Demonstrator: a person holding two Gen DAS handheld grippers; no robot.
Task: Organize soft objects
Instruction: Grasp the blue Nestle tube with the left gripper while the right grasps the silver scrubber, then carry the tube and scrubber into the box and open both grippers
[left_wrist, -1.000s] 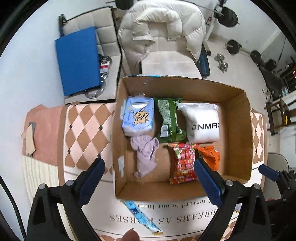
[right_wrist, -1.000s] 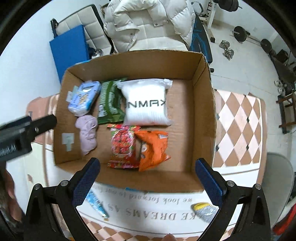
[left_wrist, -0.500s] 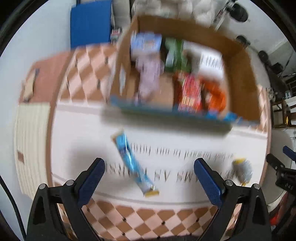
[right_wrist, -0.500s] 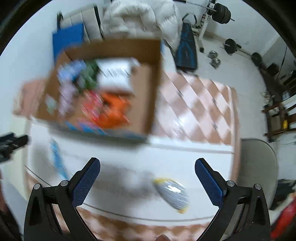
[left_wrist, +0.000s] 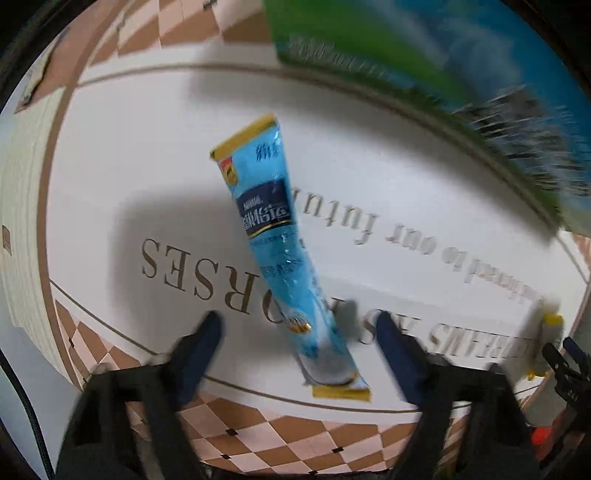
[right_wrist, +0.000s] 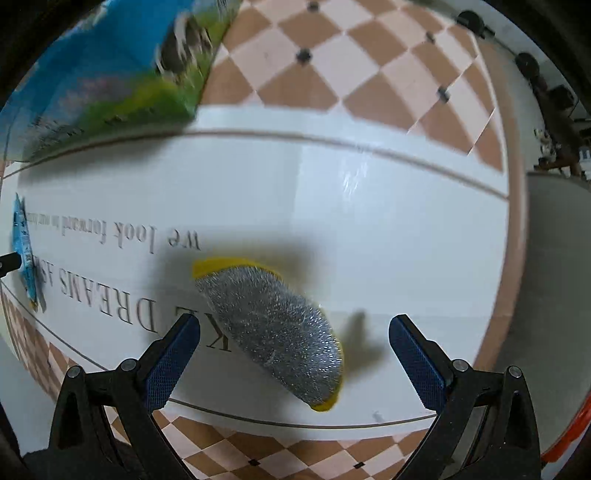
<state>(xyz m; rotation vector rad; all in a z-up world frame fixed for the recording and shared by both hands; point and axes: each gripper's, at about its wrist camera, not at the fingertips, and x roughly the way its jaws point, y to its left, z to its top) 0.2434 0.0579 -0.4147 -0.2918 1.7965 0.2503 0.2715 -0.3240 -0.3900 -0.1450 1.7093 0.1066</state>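
Note:
A long light-blue sachet (left_wrist: 280, 251) with yellow ends lies on the white mat. My left gripper (left_wrist: 299, 328) hangs low over its near end, jaws closing, the sachet between the blue pads (left_wrist: 391, 343) with gaps either side. A silver scouring sponge (right_wrist: 273, 332) with a yellow underside lies on the mat in the right wrist view. My right gripper (right_wrist: 293, 336) straddles it, jaws wide open, pads (right_wrist: 173, 354) clear of it. The sachet (right_wrist: 24, 251) also shows at that view's left edge.
The printed outer wall of the cardboard box (left_wrist: 443, 74) rises at the top right of the left wrist view and shows as the box (right_wrist: 110, 74) at the right view's top left. The white mat (right_wrist: 369, 221) with lettering covers a checked tabletop (right_wrist: 332, 55).
Both grippers dropped from above the open box down to the mat in front of it. The left one now straddles the sachet with narrower jaws; the right one straddles the sponge.

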